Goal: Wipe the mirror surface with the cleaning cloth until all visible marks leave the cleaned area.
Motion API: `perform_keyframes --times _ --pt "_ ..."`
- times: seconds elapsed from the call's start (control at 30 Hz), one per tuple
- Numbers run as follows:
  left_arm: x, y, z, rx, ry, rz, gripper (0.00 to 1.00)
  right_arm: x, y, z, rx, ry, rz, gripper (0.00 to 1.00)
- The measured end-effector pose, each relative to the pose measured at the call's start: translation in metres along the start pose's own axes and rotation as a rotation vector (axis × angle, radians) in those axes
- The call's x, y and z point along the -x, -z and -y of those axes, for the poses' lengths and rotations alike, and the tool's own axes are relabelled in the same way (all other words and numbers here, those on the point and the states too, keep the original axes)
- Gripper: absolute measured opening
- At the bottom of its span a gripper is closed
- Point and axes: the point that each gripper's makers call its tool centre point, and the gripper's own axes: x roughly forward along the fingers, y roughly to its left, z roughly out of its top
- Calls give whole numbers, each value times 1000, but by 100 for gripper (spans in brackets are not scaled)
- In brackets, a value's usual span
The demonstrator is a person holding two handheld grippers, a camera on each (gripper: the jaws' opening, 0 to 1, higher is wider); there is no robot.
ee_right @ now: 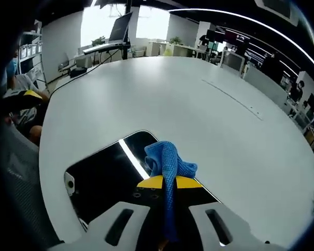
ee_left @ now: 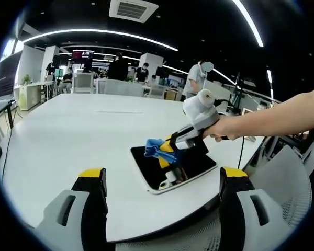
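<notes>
Right gripper view: blue cleaning cloth (ee_right: 168,162) pinched between the closed yellow-tipped jaws of the right hand-held gripper (ee_right: 165,183), bunched on the dark mirror (ee_right: 102,180). Mirror lies flat on the white table (ee_right: 199,104), near its edge, reflecting a ceiling light strip. Left gripper view: same cloth (ee_left: 156,148) sits on the mirror (ee_left: 196,166) under the right hand-held gripper (ee_left: 170,146), held by a person's hand (ee_left: 226,128). Left hand-held gripper (ee_left: 162,180) jaws spread wide, holding nothing, near the table edge and apart from the mirror. Office chairs and people far behind.
</notes>
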Motion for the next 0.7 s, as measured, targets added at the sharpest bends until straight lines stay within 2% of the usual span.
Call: perform_keyframes --times 0.27,0.47,0.6,0.7 --pt "0 0 -1 4 -5 4 88 -1 1 0 17 8 5 0" --pt "0 -1 0 5 -3 7 88 4 3 -10 20 13 -2 0" --pt "0 0 1 4 2 7 88 8 6 -19 82 10 -1 0" --pt "1 0 0 5 -4 8 89 11 8 -24 93 4 -4 0"
